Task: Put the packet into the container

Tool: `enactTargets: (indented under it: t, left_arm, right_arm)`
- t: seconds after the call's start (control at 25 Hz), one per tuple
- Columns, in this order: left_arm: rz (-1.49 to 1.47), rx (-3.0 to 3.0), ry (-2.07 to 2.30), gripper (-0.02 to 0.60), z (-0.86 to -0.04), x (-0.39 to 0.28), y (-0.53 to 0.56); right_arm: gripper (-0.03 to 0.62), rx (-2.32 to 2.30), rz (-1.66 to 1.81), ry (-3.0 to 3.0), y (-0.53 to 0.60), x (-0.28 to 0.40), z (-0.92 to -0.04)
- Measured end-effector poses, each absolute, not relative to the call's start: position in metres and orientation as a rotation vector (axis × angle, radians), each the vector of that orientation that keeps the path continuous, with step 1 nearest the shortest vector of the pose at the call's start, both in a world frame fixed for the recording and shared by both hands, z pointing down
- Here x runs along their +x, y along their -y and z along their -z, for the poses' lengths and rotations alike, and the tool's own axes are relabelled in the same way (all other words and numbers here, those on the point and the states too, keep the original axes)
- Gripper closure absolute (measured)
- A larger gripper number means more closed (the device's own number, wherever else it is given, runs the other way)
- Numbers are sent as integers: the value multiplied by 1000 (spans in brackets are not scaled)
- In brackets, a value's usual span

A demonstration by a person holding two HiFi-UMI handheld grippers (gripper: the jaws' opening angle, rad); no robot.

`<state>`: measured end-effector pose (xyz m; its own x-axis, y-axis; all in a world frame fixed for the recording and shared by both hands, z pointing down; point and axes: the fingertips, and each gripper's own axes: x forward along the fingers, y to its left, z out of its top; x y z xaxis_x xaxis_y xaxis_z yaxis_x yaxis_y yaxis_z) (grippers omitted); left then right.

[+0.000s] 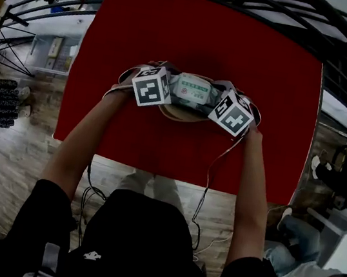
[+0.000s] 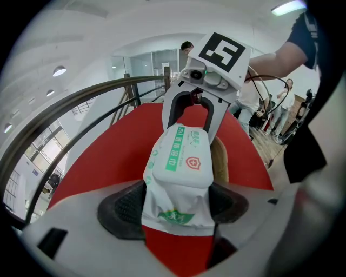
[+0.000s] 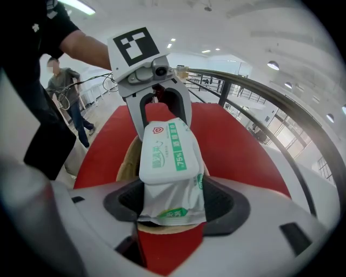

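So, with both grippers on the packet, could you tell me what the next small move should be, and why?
Probably lower it straight down. The left gripper and the right gripper each clamp one end of the packet, which appears to sit directly over the tan container.

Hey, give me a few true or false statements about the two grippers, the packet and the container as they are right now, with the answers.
1. Each gripper is clamped on one end of the packet. True: the left gripper and the right gripper each pinch an end of the packet.
2. The packet lies on the bare table, far from the container. False: it is held between the grippers right over the tan container.
3. The table is red. True.
4. The packet is plain black. False: it is white with green print.
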<state>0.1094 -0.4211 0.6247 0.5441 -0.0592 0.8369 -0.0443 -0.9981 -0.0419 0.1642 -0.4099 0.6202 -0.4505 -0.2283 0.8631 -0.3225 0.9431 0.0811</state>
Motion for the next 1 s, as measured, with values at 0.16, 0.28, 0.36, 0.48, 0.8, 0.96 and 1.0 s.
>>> enactTargets:
  t: [0.16, 0.28, 0.36, 0.48, 0.8, 0.96, 1.0]
  left_arm:
    - [1541, -2719, -50, 249, -632, 109, 418]
    - [1588, -2657, -18, 249, -641, 111, 414]
    - [1602, -2642, -23, 249, -647, 112, 415]
    - [1630, -2634, -39, 250, -658, 114, 419]
    - [1618, -2695, -39, 252, -667, 114, 415]
    - [1543, -2737, -86, 252, -663, 115, 416]
    - [1532, -2740, -83, 250, -661, 114, 415]
  right_arm:
    - [278, 357, -133, 2024, 407, 162, -629]
    - [281, 354, -141, 1997, 403, 163, -643]
    - [281, 354, -134, 1981, 404, 165, -649]
    - [283, 328, -104, 1933, 408, 167, -655]
    - [283, 282, -137, 1899, 405, 166, -661]
    - [283, 299, -136, 1925, 405, 167, -658]
    - [281, 306, -134, 1932, 405, 167, -656]
